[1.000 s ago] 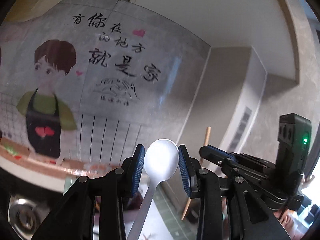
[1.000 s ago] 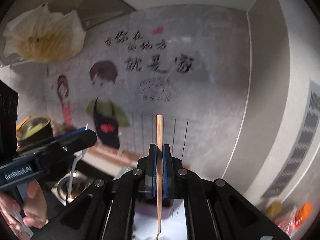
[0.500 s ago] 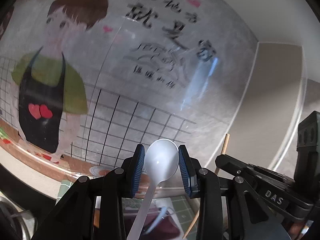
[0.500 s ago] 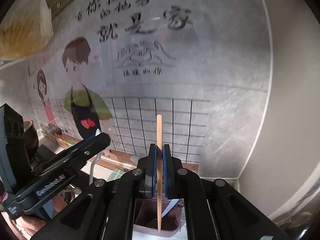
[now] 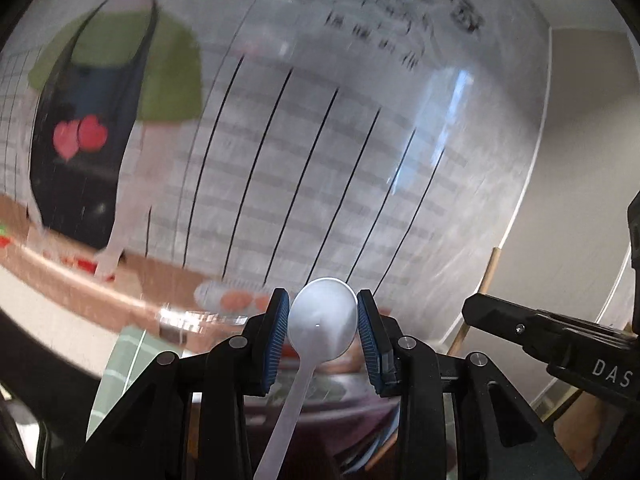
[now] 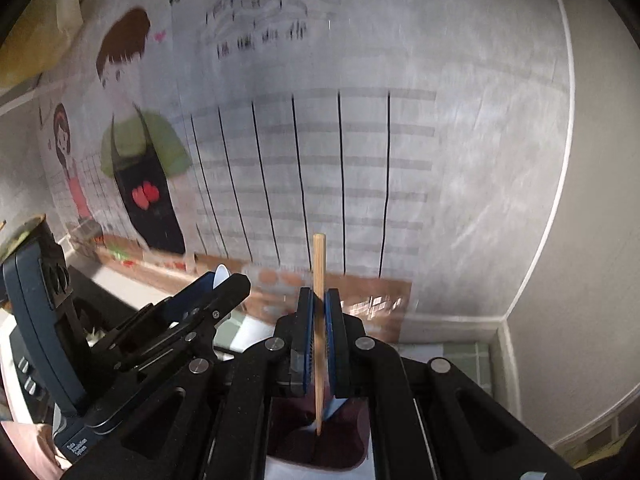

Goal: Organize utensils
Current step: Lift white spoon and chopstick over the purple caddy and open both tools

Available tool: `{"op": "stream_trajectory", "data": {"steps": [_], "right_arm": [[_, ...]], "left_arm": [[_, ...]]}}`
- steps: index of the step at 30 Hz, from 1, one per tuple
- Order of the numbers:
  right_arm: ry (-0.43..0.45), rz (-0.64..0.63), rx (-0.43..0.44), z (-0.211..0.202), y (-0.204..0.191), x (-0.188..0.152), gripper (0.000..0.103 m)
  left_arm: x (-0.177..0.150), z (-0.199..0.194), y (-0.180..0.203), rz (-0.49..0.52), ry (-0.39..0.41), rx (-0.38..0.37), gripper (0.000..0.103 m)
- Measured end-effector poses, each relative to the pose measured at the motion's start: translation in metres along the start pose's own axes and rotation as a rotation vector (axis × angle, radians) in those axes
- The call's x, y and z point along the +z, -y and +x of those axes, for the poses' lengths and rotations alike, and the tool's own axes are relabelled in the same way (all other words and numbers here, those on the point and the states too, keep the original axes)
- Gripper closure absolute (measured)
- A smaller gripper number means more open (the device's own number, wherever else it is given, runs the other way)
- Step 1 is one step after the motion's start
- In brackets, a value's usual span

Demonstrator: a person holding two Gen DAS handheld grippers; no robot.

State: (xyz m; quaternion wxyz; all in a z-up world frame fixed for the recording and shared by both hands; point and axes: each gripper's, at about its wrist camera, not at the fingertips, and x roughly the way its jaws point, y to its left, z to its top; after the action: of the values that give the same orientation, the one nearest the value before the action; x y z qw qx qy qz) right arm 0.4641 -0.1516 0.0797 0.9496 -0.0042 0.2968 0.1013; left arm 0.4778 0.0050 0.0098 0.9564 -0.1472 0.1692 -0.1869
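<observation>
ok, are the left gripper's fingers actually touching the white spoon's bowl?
Touching. The left wrist view shows the white spoon bowl filling the space between the left gripper blue fingers, its edges meeting both with no gap visible.

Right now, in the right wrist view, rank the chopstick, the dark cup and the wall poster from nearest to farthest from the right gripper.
1. Chopstick, clamped between the right gripper jaws.
2. Dark cup, just below.
3. Wall poster, behind, farthest.

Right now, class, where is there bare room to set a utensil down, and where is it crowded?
Free: the green tiled counter between the dark holder and the corner wall. Crowded: above the holder, where the chopstick hangs from the right gripper, with the left gripper and its spoon close alongside.
</observation>
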Motion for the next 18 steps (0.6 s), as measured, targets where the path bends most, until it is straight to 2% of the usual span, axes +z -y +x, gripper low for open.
{"op": "stream_trajectory", "data": {"steps": [4, 6, 7, 8, 10, 13, 18], "right_arm": [[-0.085, 0.011, 0.016, 0.015, 0.003, -0.019, 0.096], [-0.137, 0.017, 0.035, 0.021, 0.005, -0.027, 0.092], [-0.160, 0.023, 0.043, 0.021, 0.006, -0.030, 0.082], [-0.169, 0.031, 0.048, 0.020, 0.007, -0.033, 0.069], [-0.152, 0.033, 0.038, 0.010, 0.008, -0.036, 0.059], [-0.125, 0.000, 0.004, -0.013, 0.006, -0.041, 0.056], [-0.072, -0.070, -0.066, -0.057, 0.001, -0.052, 0.028]], "left_arm": [[-0.011, 0.000, -0.006, -0.011, -0.038, 0.013, 0.062], [-0.012, -0.005, -0.009, -0.026, -0.047, 0.019, 0.052], [-0.012, -0.007, -0.009, -0.032, -0.050, 0.023, 0.046], [-0.011, -0.014, -0.010, -0.044, -0.052, 0.030, 0.046], [-0.008, -0.028, -0.011, -0.070, -0.059, 0.044, 0.046], [-0.002, -0.052, -0.013, -0.115, -0.075, 0.076, 0.046], [0.003, -0.102, -0.008, -0.109, -0.144, 0.140, 0.044]]}}
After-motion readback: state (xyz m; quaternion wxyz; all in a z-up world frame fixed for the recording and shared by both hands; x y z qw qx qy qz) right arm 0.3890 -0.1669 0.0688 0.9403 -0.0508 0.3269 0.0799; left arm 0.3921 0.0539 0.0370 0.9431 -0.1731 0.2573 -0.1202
